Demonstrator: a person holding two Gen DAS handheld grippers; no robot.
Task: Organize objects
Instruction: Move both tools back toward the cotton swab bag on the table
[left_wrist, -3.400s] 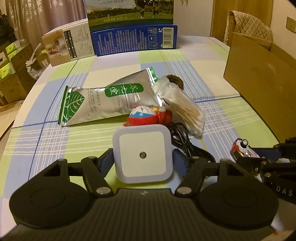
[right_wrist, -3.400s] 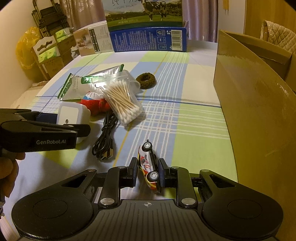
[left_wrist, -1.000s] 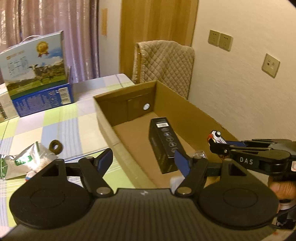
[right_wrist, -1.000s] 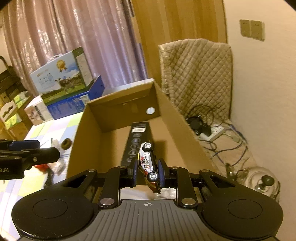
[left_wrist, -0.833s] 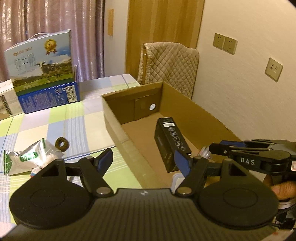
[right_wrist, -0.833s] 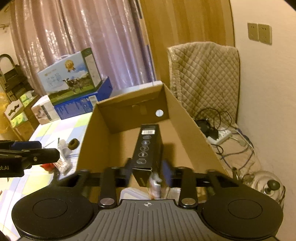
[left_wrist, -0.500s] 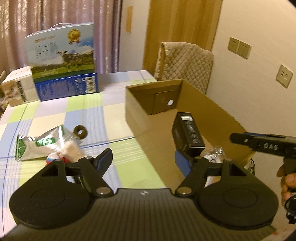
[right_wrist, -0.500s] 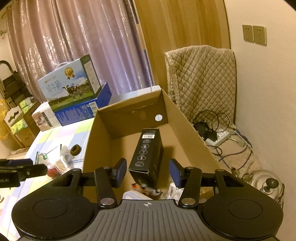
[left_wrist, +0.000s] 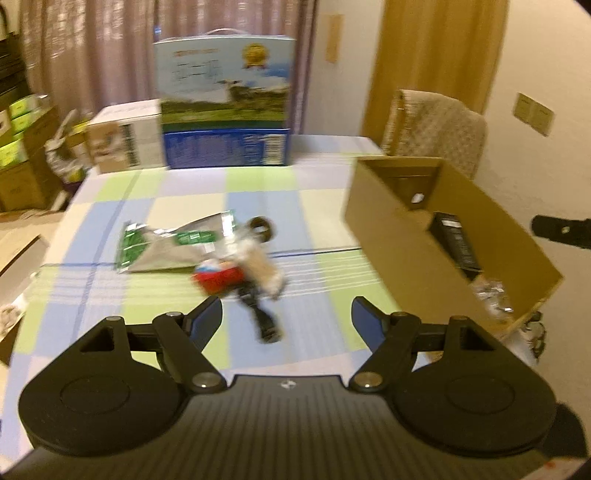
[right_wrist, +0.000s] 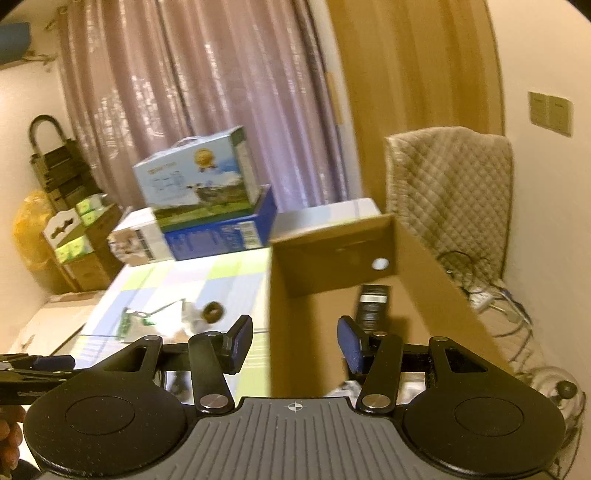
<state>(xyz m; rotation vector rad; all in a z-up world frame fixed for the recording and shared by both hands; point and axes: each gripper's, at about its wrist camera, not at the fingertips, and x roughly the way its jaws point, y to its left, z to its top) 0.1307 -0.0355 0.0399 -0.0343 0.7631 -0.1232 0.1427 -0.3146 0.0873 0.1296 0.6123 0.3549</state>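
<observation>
Both grippers are open and empty. My left gripper (left_wrist: 286, 317) hovers above the checked table, facing a blurred pile: a silver-green pouch (left_wrist: 166, 247), a red toy (left_wrist: 218, 277), a bag of cotton swabs (left_wrist: 260, 267), a brown ring (left_wrist: 260, 226) and a black cable (left_wrist: 260, 317). The cardboard box (left_wrist: 402, 254) stands to the right, with a black carton (left_wrist: 456, 242) and a crinkly packet (left_wrist: 491, 291) inside. My right gripper (right_wrist: 293, 343) is above the box's near left wall (right_wrist: 299, 347); the black carton (right_wrist: 373, 302) shows inside.
A milk carton case (left_wrist: 225, 107) and a white box (left_wrist: 125, 138) stand at the table's far edge. A quilt-covered chair (right_wrist: 450, 199) is behind the cardboard box. Cables and a kettle (right_wrist: 554, 391) lie on the floor to the right.
Both grippers let go of their loads over the box: the night light and the toy car are gone from the jaws. Both then swung left, toward the pile on the table.
</observation>
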